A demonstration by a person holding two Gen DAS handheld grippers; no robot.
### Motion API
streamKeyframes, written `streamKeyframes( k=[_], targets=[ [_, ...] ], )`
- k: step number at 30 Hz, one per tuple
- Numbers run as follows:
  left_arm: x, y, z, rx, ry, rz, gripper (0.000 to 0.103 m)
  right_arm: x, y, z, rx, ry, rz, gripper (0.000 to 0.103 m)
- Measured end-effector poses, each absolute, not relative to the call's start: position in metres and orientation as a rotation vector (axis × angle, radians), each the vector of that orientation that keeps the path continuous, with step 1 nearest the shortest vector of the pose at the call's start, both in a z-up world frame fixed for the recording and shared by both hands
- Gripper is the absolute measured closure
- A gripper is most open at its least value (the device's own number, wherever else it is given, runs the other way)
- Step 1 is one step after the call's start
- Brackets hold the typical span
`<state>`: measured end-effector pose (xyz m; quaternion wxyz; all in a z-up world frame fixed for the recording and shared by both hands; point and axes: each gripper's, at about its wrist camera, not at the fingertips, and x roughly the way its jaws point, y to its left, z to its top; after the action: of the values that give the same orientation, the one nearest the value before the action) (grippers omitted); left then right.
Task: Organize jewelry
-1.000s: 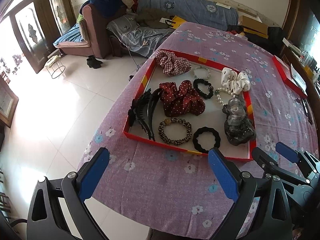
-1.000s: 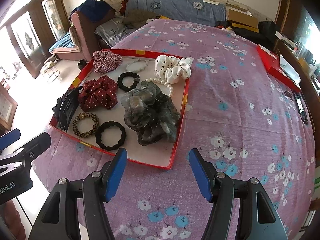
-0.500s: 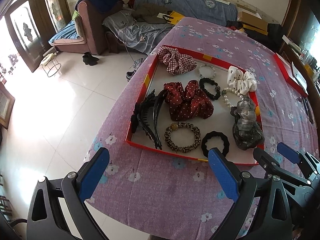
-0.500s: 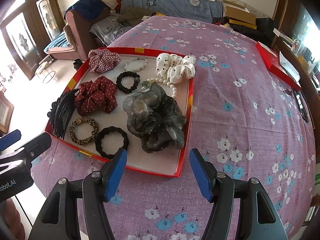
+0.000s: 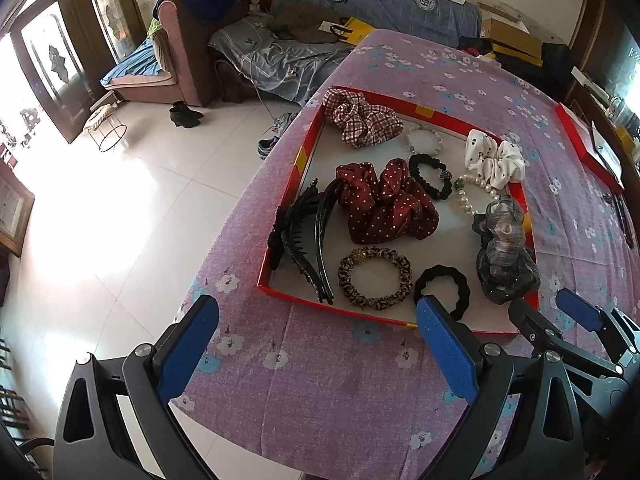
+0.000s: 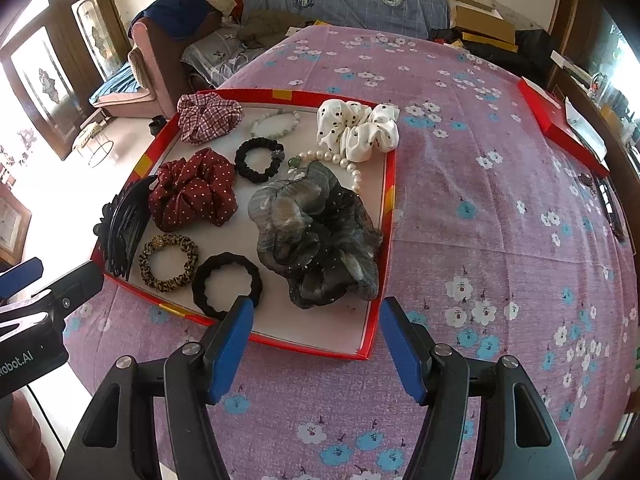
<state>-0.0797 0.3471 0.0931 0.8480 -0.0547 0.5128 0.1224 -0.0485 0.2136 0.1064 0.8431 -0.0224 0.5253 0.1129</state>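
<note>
A purple, flower-printed cloth (image 6: pixel 500 208) covers the table; a sofa and glazed doors lie behind. On the cloth sits my shallow red-rimmed tray (image 6: pixel 390 200) with a flat white floor, holding all the jewelry. Left to right in the right wrist view: glossy black toothed hair clips (image 6: pixel 120 224) along the left wall; a leopard-print fabric ring (image 6: pixel 168 258); a dark red, white-dotted satin scrunchie (image 6: pixel 192 194); a red-and-white checked scrunchie (image 6: pixel 208 116) in the far corner; a plain black ruffled band (image 6: pixel 226 284); a smaller black band (image 6: pixel 258 160) bearing a dark bead, its material unclear to me; a pale beaded bracelet (image 6: pixel 276 122); a sheer grey-black gauze scrunchie (image 6: pixel 316 236), crumpled and voluminous; a pearl strand (image 6: pixel 340 162) partly under it; a white, black-spotted scrunchie (image 6: pixel 356 128) draped over the right rim. My left gripper (image 5: pixel 316 344) hovers before the tray's near-left corner, jaws spread, nothing between them. My right gripper (image 6: pixel 316 344) hovers at the near rim, jaws likewise spread and empty.
</note>
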Motion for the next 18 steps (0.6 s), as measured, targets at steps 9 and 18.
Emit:
streamKeyframes(
  k=[9,18],
  targets=[
    [-0.085,0.336,0.097,-0.114,1.074,0.284,0.004,-0.05,0.207,0.106,-0.053,1.108,0.278,0.033],
    [-0.097,0.311,0.1,-0.116,1.067,0.326,0.004,-0.06,0.183,0.107,-0.05,1.109,0.322,0.033]
  ],
)
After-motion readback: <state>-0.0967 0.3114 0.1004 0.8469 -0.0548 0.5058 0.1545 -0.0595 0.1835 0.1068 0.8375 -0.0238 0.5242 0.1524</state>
